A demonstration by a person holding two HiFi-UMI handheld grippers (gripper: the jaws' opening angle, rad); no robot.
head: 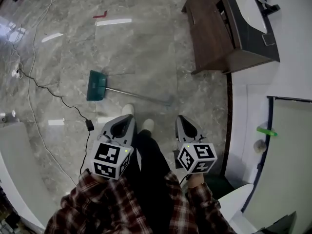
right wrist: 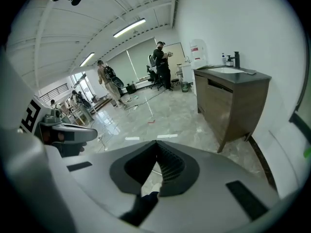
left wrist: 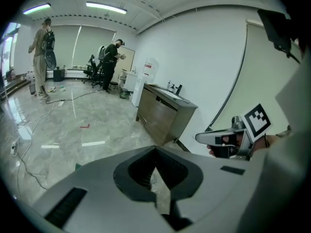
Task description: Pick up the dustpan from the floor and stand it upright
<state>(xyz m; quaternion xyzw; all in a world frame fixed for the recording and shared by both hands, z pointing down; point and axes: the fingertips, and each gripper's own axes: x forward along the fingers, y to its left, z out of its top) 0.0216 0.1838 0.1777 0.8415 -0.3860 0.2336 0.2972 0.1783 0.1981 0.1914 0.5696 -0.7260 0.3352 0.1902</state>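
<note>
Looking down in head view, I record the dustpan (head: 96, 86) flat on the floor (head: 146, 43) at eleven o'clock from my left gripper (head: 126, 125); left gripper view: jaws pressed together, empty; right gripper view: right gripper (right wrist: 156, 148) likewise closed, empty.

Plaid shirt (head: 114, 206) — black trousers (head: 152, 162), white shoes (head: 128, 109)
</note>
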